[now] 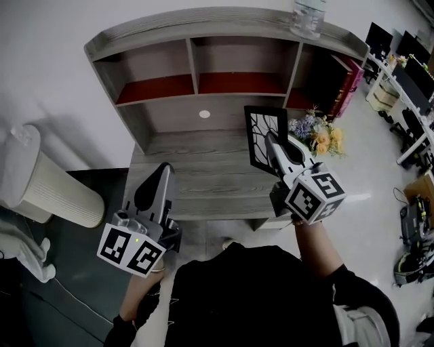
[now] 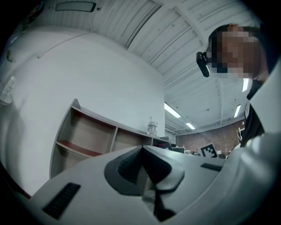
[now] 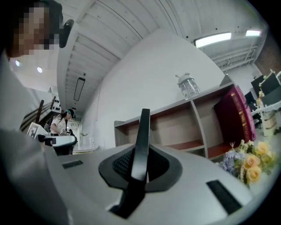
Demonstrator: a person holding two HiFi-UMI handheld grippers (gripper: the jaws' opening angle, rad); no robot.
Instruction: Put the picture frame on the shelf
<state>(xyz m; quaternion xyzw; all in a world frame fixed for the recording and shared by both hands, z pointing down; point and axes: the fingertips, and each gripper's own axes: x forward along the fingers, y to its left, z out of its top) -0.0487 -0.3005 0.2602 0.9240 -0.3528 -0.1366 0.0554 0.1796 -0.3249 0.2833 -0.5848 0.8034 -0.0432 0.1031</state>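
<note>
while the right tool (image 1: 271, 137) grips the picture frame (image 1: 256, 139) beside flowers (image 1: 319, 135), the left tool (image 1: 165, 168) sits clenched.

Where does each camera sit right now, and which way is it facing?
Head view: on the person's head, looking steeply down at the shelf; shows both forearms, left gripper, and right gripper clamping the picture frame.
Left gripper view: on the left gripper, looking along its shut, empty jaws toward shelf and ceiling; the person's head at upper right.
Right gripper view: on the right gripper, looking past the edge-on frame toward shelf and flowers; head at upper left.
Shared: all three show the jar on the shelf's top.
</note>
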